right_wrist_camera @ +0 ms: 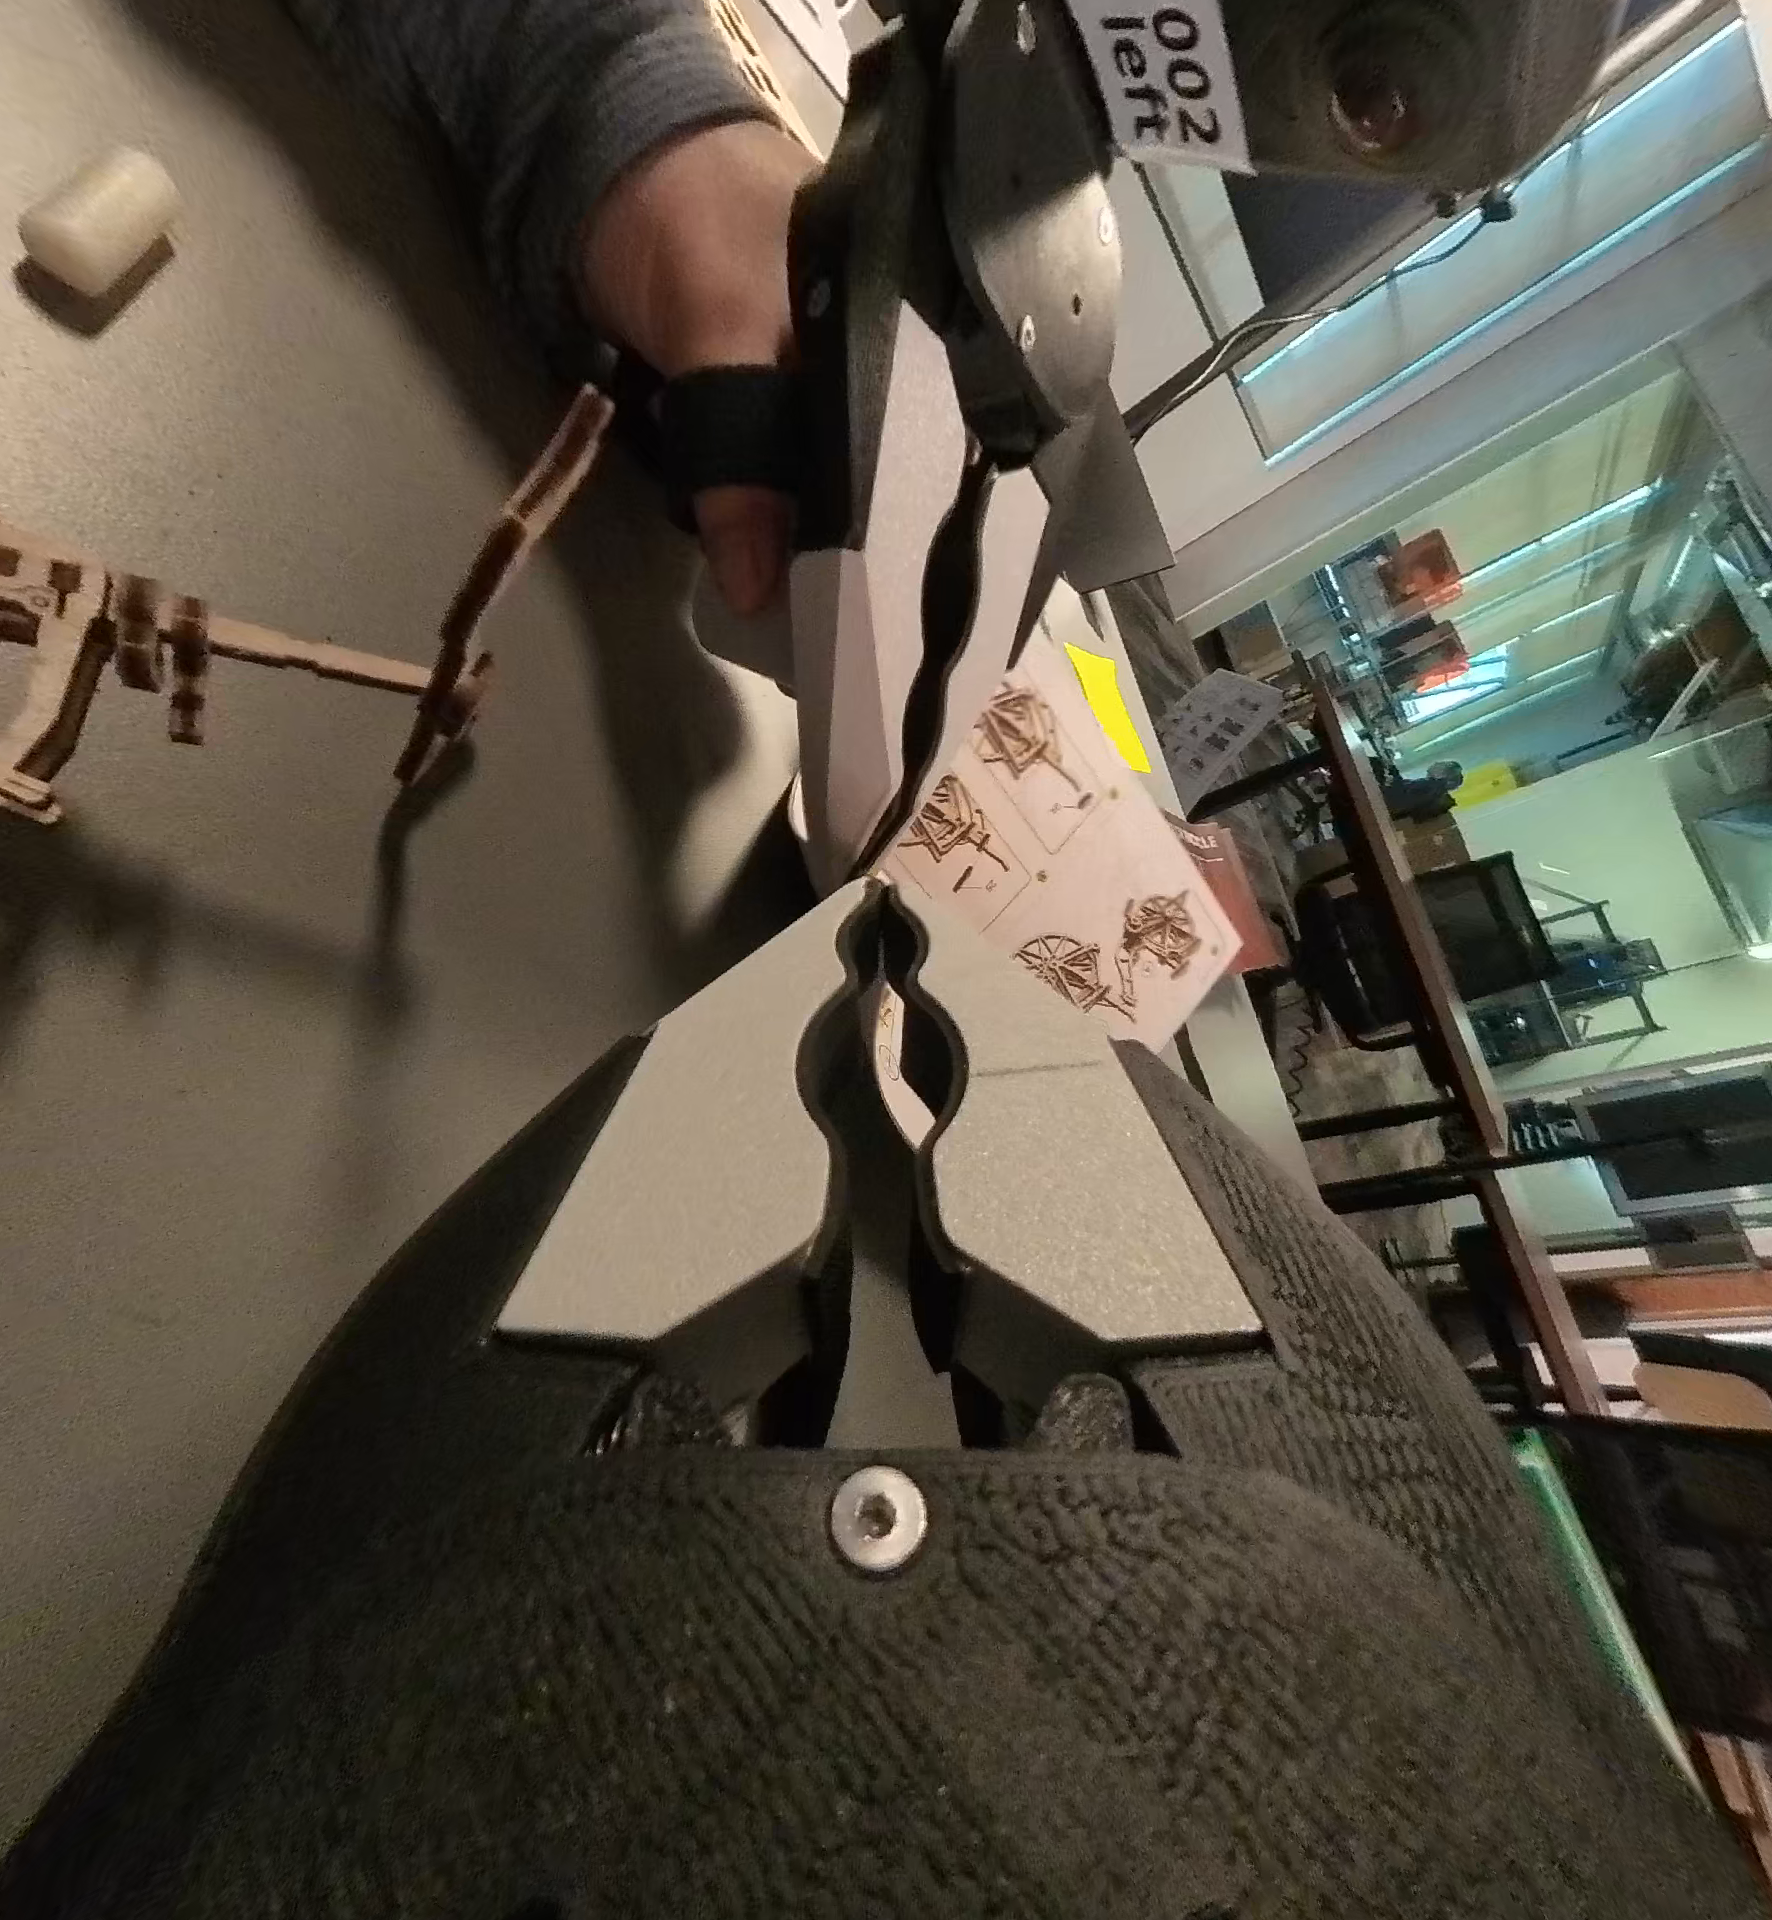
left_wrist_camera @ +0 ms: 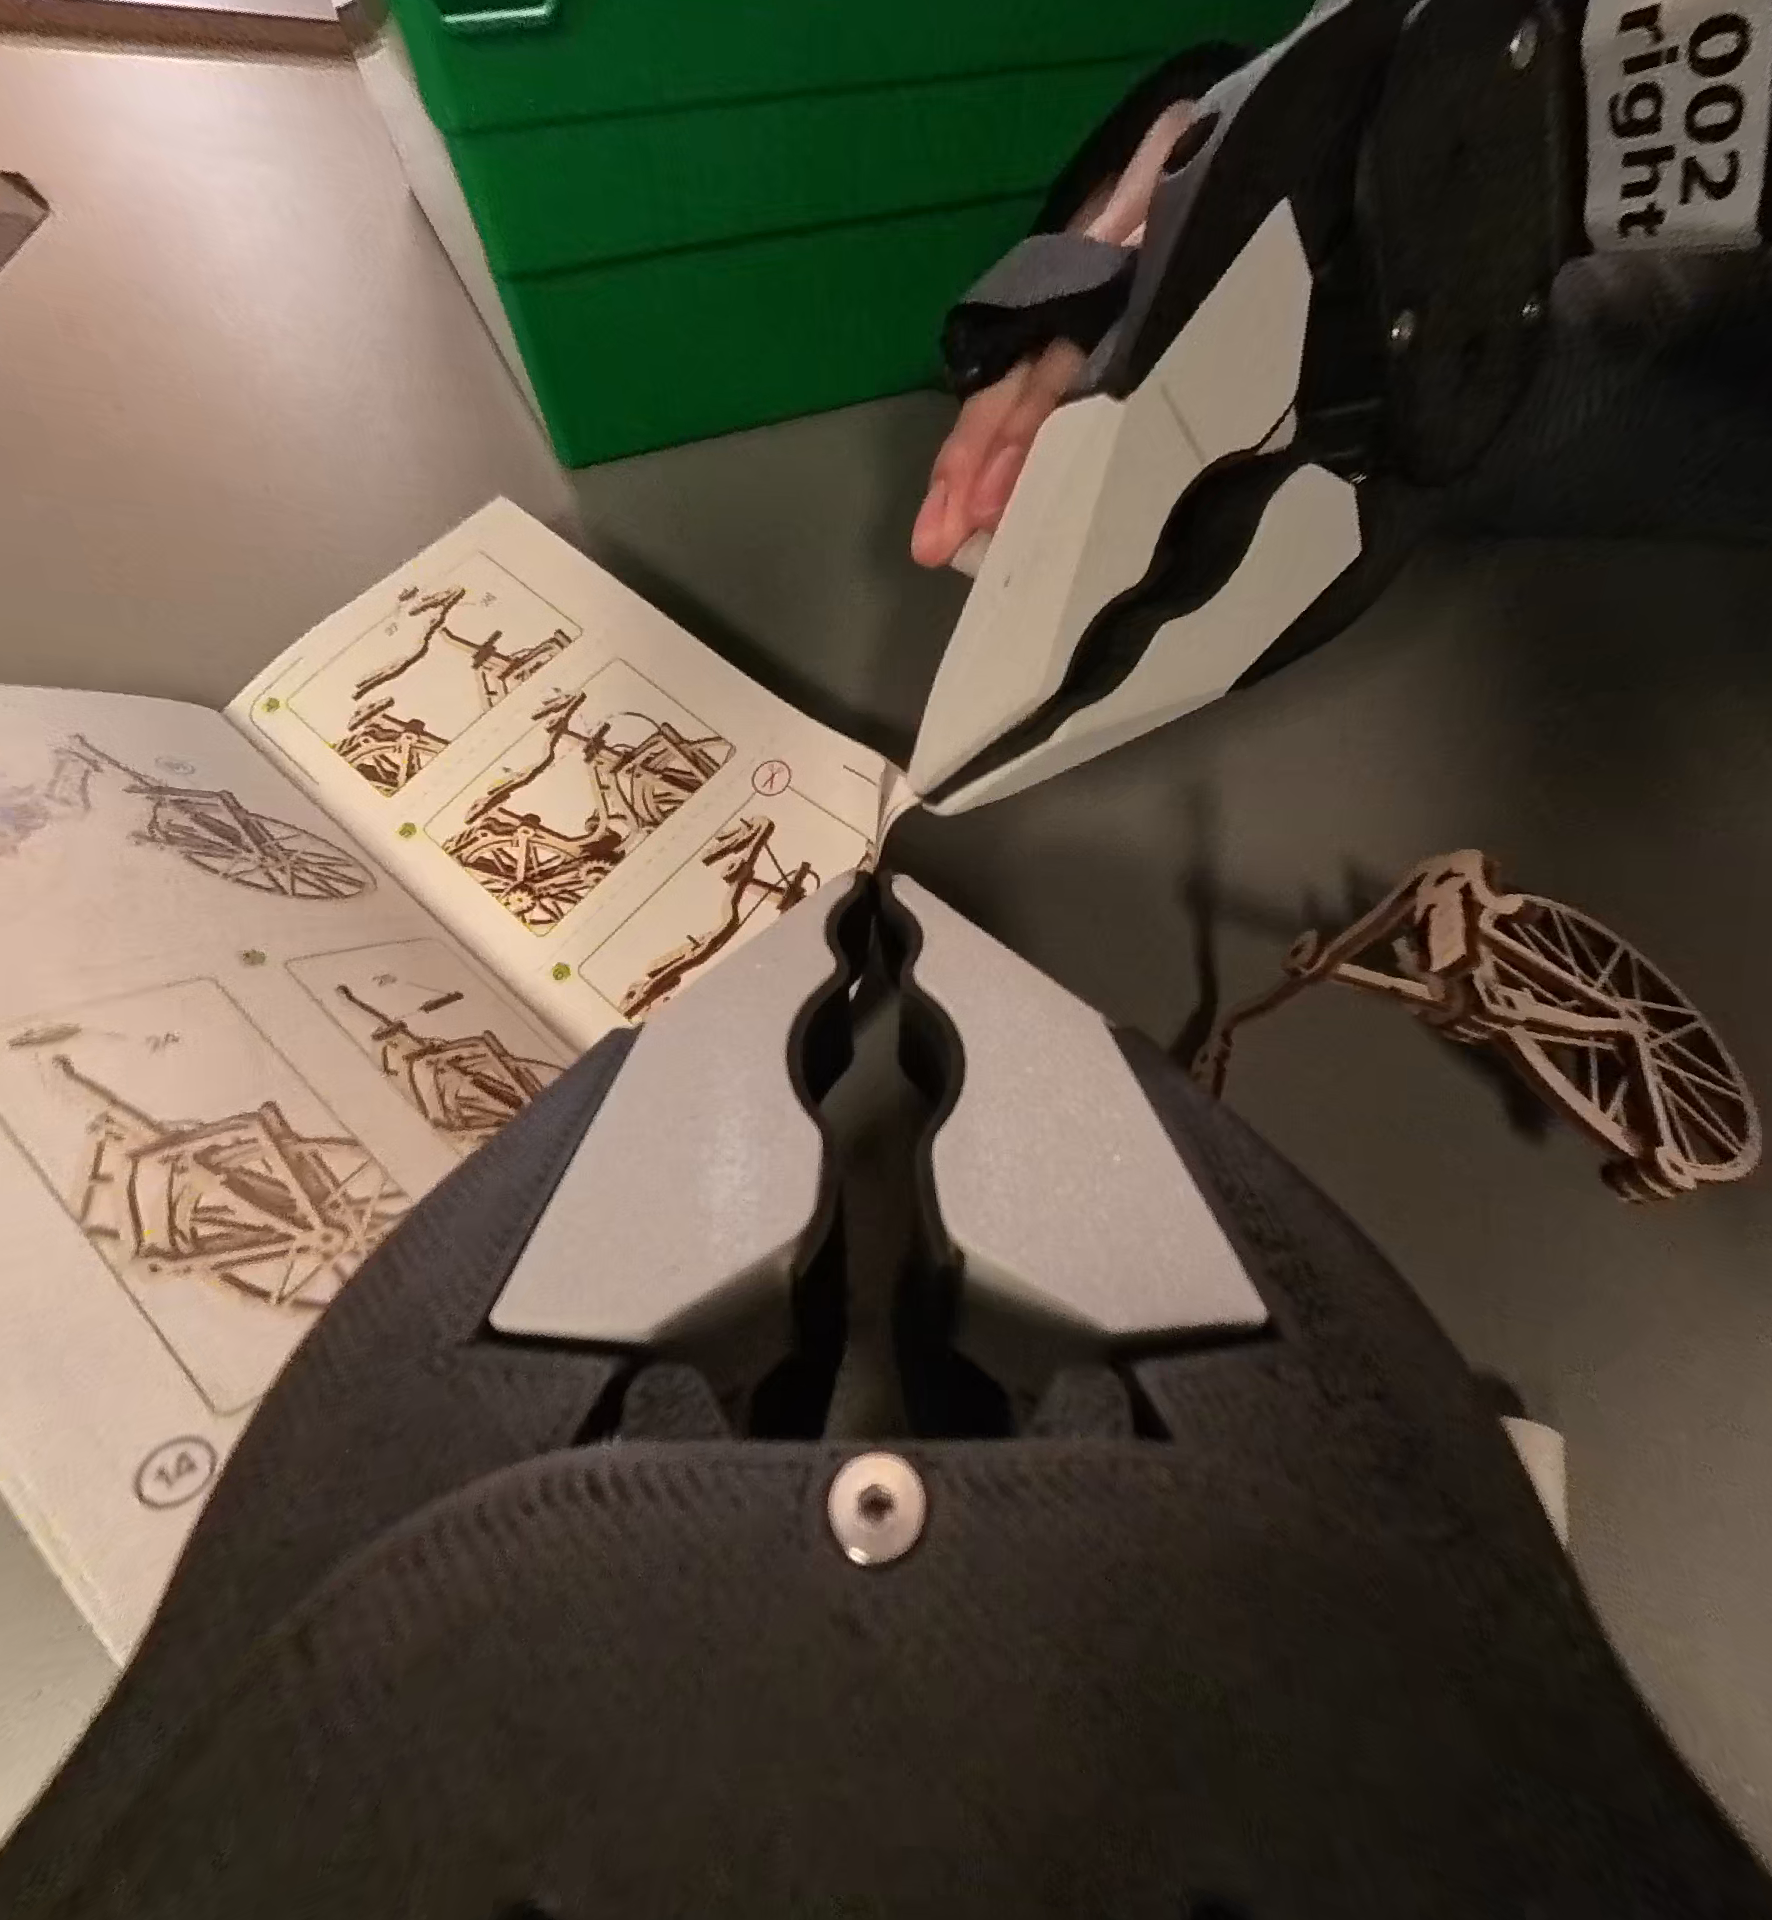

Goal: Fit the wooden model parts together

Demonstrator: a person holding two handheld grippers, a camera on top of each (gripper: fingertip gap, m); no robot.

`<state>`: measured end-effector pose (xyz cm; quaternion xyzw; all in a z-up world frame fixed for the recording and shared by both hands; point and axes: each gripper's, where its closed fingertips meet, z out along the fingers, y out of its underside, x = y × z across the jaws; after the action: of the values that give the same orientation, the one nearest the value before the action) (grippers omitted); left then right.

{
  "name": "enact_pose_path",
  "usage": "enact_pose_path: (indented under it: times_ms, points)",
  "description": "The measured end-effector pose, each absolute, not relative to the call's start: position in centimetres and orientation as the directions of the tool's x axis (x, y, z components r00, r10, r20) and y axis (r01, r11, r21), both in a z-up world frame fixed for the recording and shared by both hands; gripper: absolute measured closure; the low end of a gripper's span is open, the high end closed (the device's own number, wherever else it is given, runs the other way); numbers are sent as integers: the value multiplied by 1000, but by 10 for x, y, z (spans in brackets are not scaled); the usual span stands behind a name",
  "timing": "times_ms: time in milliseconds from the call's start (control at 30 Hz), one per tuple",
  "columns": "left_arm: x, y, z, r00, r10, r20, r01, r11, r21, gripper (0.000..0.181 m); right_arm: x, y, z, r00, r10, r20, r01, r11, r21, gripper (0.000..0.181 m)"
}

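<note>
Worktop in the left wrist view carries a partly built wooden bicycle model, well right of the left gripper; its jaws pinch the corner of the instruction booklet, as do the right gripper jaws. Assembly looks paused with more fitting left, I judge

Right wrist view: both grippers grip the lifted page, the model lying apart at left
</note>
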<state>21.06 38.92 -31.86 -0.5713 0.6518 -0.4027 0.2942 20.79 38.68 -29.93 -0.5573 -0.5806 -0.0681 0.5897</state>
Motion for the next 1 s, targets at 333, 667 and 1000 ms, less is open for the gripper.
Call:
enact_pose_path:
  times_ms: [333,667,1000]
  points:
    - [210,387,-319,-187,-979,80,-507,26,-861,181,205,383,-323,230,638,735,774,337,-535,181]
    - [211,388,-319,-181,-979,92,-511,13,-860,181,208,386,-295,320,515,795,725,408,-556,175]
    - [211,389,-318,-177,-980,93,-510,11,-860,181,210,389,-300,342,548,764,720,370,-588,171]
